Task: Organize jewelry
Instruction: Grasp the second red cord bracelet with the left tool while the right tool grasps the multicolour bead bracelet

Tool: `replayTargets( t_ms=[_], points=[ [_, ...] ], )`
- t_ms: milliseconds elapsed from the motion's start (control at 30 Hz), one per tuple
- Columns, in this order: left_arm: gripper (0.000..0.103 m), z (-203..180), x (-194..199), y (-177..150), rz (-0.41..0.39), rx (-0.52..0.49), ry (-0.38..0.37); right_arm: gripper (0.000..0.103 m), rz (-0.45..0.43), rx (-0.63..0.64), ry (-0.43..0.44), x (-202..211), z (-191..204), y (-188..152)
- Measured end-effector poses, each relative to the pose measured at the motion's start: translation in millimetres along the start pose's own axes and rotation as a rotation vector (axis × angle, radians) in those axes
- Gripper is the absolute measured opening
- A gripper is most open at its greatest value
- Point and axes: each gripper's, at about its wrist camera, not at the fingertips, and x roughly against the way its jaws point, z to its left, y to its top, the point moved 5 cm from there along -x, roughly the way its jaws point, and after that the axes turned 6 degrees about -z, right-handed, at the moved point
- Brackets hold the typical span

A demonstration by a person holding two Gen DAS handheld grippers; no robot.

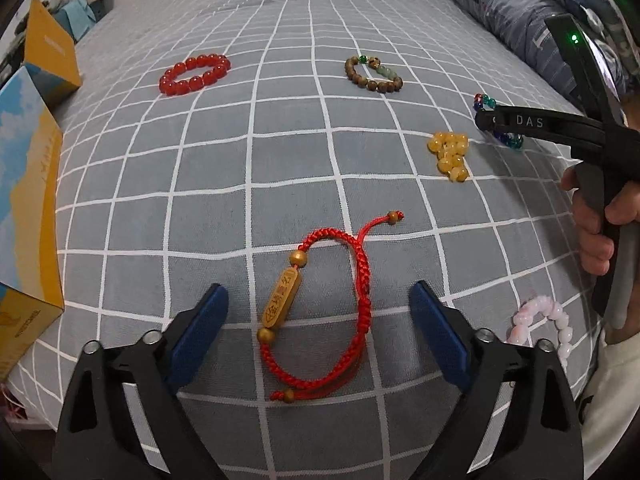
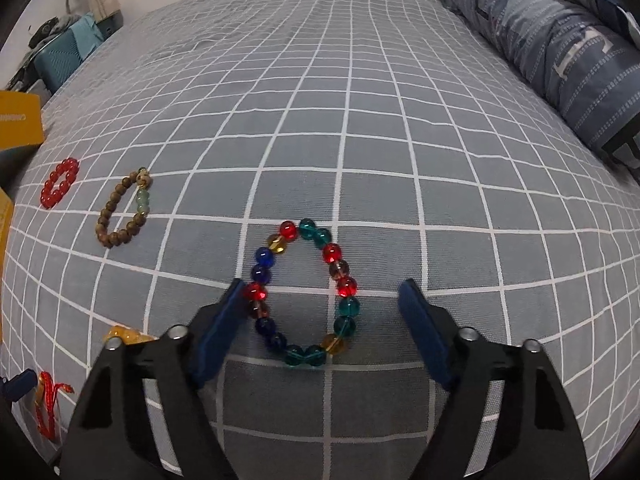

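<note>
Jewelry: six bracelets lie apart on a bed with a grey sheet [image 2: 360,120] gridded in white.
Room: folded blue bedding [image 2: 560,48] lines the bed's far right edge; yellow-and-blue boxes [image 1: 28,208] stand at the left edge.
Left gripper [image 1: 318,312]: released, jaws spread wide, flanking the red cord bracelet [image 1: 320,312] with its gold bar charm, not touching it.
Right gripper [image 2: 322,308]: released, jaws wide around the multicoloured glass bead bracelet [image 2: 308,292]; the left finger sits just beside a red bead.
Left view only: pink bead bracelet [image 1: 544,324] near the person's right hand [image 1: 592,224], and the yellow bead bracelet [image 1: 450,154] in full.
Both views: red bead bracelet [image 1: 195,74] and brown wooden bead bracelet [image 1: 374,74], farther out.
</note>
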Motion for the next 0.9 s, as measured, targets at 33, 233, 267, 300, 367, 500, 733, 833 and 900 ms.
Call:
replayTargets(
  t_ms=[33,233,267,300,367,500,733,833,900],
  points=[
    [0.08,0,0,0,0.001,0.003,-0.001,0.063,-0.001,0.007,0.002,1,1,0],
    [0.058,5,5,0,0.0,0.023,-0.002,0.045,-0.005,0.024,0.008,4,3,-2],
    [0.054,5,7,0,0.0,0.025,-0.006,0.042,-0.006,0.03,0.008,4,3,-2],
    [0.053,4,7,0,0.0,0.024,-0.008,0.038,-0.006,0.032,0.007,4,3,-2],
    [0.045,2,8,-1,0.001,0.02,-0.009,0.034,-0.005,0.033,0.009,4,3,-2],
    [0.03,-1,10,-1,0.006,0.016,-0.025,0.025,-0.002,0.026,0.015,5,1,-2],
    [0.008,0,13,-1,-0.003,0.032,-0.047,0.018,0.011,0.013,0.01,7,2,-4],
    [0.008,-2,14,-1,-0.009,0.021,-0.041,0.018,0.002,0.003,0.008,10,3,-4],
    [0.008,-3,16,-1,-0.012,0.017,-0.041,0.018,-0.003,0.0,0.005,11,3,-3]
  ],
)
